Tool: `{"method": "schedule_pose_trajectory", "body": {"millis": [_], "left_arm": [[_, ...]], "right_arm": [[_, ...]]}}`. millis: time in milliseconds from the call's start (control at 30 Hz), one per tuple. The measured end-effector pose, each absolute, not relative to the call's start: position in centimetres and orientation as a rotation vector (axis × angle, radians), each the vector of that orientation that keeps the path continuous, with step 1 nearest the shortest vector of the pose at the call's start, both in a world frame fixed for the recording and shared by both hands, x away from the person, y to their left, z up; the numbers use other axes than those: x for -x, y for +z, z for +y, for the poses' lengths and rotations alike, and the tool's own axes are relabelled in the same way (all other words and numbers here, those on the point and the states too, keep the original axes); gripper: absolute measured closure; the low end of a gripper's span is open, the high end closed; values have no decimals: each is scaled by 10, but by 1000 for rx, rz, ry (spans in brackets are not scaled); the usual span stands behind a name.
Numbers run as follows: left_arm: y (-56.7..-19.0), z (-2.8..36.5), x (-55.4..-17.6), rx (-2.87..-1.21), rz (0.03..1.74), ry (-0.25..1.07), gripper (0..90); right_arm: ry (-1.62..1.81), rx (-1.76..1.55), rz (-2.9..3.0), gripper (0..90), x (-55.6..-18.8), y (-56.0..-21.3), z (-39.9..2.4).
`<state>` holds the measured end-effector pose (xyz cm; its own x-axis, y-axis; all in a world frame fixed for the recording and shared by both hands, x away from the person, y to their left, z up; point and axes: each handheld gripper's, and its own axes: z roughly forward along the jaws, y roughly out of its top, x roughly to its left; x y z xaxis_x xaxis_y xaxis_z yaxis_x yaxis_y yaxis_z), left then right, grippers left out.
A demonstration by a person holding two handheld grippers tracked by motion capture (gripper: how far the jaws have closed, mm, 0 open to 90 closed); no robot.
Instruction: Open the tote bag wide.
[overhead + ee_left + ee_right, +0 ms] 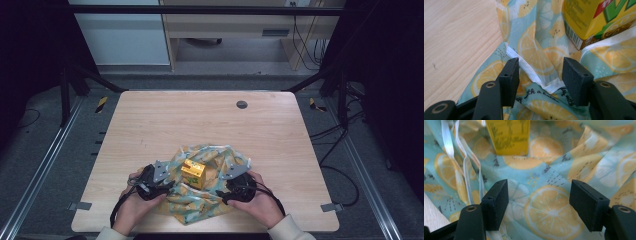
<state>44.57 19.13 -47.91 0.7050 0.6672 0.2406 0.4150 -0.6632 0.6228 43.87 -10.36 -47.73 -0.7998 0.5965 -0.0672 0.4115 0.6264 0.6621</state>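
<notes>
The far half of the tabletop (200, 115) lies bare for you, broken only by a small dark round cap (242, 104) near its far edge. Close in, the rumpled lemon-print cloth (210, 192) spreads between your hands, with the yellow carton (193, 172) standing in its middle. Your left claw (539, 75) gapes over a folded white hem; your right claw (539, 202) gapes over flat cloth, carton ahead.
</notes>
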Motion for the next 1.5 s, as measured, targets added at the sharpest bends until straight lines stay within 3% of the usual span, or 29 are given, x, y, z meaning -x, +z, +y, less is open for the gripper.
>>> {"method": "schedule_pose_trajectory", "body": {"millis": [500,767,967,1100,1500], "left_arm": [[-480,197,-445,-2400,849,665,456],[-464,211,-444,-2219,902,598,228],[-452,224,-443,-2059,934,602,137],[-446,237,-446,-1963,969,627,118],[-443,262,-451,-1924,1037,655,118]], "right_arm": [[856,-806,2630,335,-434,-487,-109],[990,-824,2541,180,-431,-467,-125],[1063,-841,2449,137,-430,-454,-143],[1090,-904,2375,135,-436,-451,-154],[1100,-1077,2248,122,-450,-451,-187]]}}
